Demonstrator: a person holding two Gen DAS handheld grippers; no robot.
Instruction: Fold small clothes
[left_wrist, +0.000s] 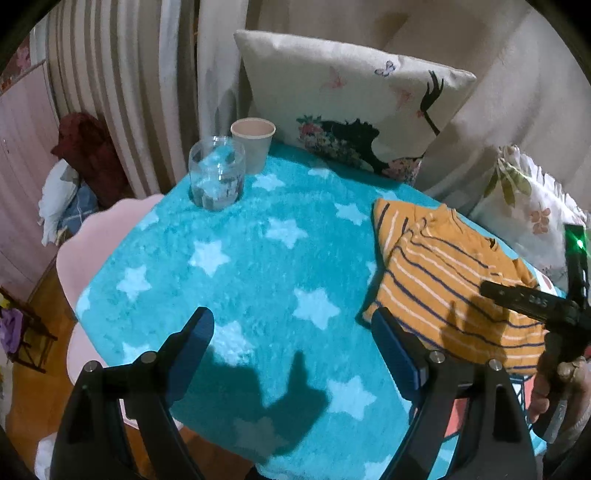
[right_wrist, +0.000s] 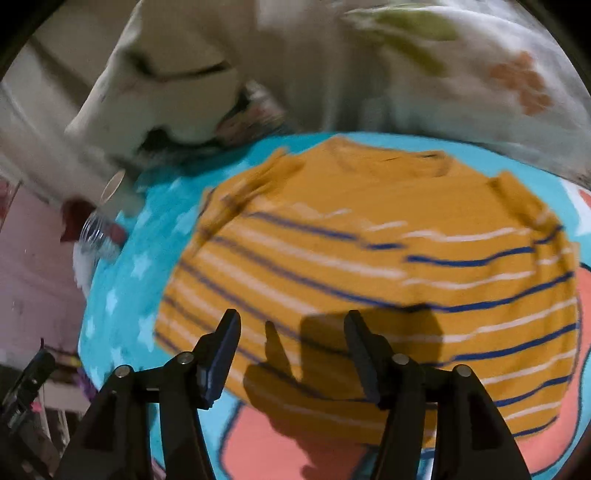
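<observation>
**Both grippers wide above the blanket, striped shirt flat**

I see the turquoise star blanket (left_wrist: 240, 258) covering the table. The orange striped shirt (right_wrist: 369, 266) lies spread on its right side. My left gripper (left_wrist: 291, 343) hangs wide over bare blanket; my right gripper (right_wrist: 291, 350) gapes over the shirt's hem. A glass jar (left_wrist: 216, 177) and paper cup (left_wrist: 255, 144) stand far left.

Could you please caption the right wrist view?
Open right gripper above a mustard-orange striped small shirt spread on a turquoise star-patterned blanket.

Only lettering: pale marks on black body of right gripper (left_wrist: 532, 301), too blurred to read. Nothing legible on shirt (left_wrist: 443, 280), blanket (left_wrist: 258, 258) or pillow (left_wrist: 351, 99).
</observation>
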